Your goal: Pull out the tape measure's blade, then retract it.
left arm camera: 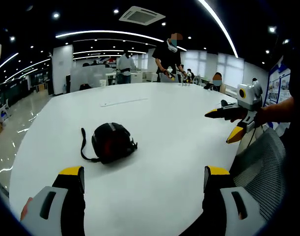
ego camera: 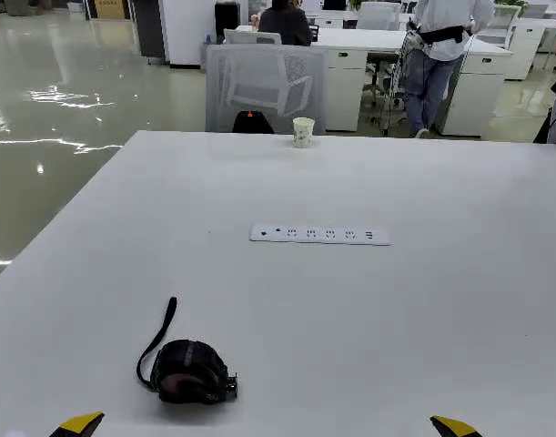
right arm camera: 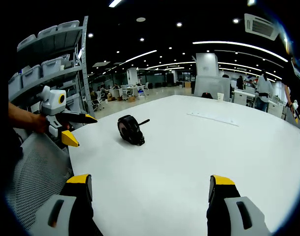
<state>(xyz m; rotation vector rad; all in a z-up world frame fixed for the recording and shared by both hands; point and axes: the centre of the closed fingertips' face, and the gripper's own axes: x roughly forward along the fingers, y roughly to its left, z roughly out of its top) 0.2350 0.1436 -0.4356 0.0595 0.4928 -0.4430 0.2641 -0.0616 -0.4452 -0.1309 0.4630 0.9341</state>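
Black, 1 tape measure (ego camera: 188, 370), seemingly 2 claws (left arm camera: 144, 172) (right arm camera: 150, 180)

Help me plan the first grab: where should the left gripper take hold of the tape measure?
Probably the black case, pinched across its rounded rim from above on the strap side. It lies flat, with its blade tip facing right, where the right gripper can reach it.
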